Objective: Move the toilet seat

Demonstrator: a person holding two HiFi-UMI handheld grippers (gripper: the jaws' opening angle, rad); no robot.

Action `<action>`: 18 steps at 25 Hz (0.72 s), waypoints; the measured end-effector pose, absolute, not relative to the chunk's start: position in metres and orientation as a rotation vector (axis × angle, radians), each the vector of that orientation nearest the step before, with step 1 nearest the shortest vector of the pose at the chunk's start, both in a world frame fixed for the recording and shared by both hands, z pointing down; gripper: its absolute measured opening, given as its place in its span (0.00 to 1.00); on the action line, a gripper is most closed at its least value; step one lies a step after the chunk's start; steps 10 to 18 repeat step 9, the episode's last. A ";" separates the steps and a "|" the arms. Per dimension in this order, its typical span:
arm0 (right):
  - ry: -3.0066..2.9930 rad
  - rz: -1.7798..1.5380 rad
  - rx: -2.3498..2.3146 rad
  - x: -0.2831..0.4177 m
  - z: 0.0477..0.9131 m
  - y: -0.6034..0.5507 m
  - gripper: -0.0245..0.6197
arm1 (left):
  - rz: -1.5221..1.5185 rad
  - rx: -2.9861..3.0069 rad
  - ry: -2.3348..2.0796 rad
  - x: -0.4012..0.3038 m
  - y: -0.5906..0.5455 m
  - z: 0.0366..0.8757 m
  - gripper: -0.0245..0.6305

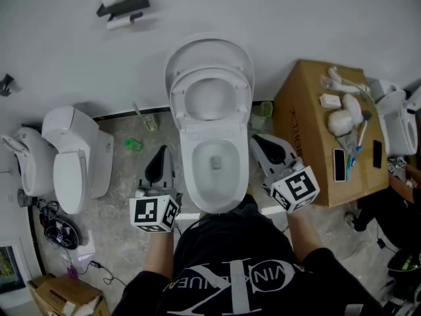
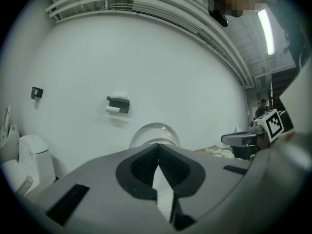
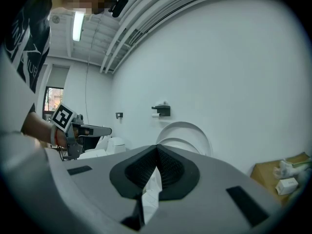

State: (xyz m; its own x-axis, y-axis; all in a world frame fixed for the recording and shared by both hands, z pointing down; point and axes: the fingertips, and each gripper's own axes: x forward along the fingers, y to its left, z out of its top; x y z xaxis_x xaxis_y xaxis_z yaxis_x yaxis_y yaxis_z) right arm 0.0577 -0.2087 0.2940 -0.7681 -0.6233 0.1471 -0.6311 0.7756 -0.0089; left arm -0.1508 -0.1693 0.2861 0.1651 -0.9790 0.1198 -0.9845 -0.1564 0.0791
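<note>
The toilet [image 1: 187, 171] stood against the wall with its lid [image 1: 209, 50] and seat [image 1: 180, 104] both upright, the seat resting against the lid. The left gripper [image 1: 162, 151] and right gripper [image 1: 260, 142] flanked the bowl, jaws closed on nothing and clear of the seat. The seat looked either already raised or not yet lowered.

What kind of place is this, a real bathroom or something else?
Likely a test or demo room, not a working bathroom: the open toilet stands at a white wall, a second toilet sits close beside it, and a cardboard box bearing loose items stands alongside.
</note>
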 end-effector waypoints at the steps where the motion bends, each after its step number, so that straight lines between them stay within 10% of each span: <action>1: -2.833 0.088 1.001 0.058 0.294 -0.209 0.05 | 0.061 2.287 -1.942 -0.150 -0.170 0.287 0.04; 18: -2.832 0.102 0.988 0.059 0.298 -0.214 0.05 | 0.066 2.287 -1.932 -0.146 -0.177 0.291 0.04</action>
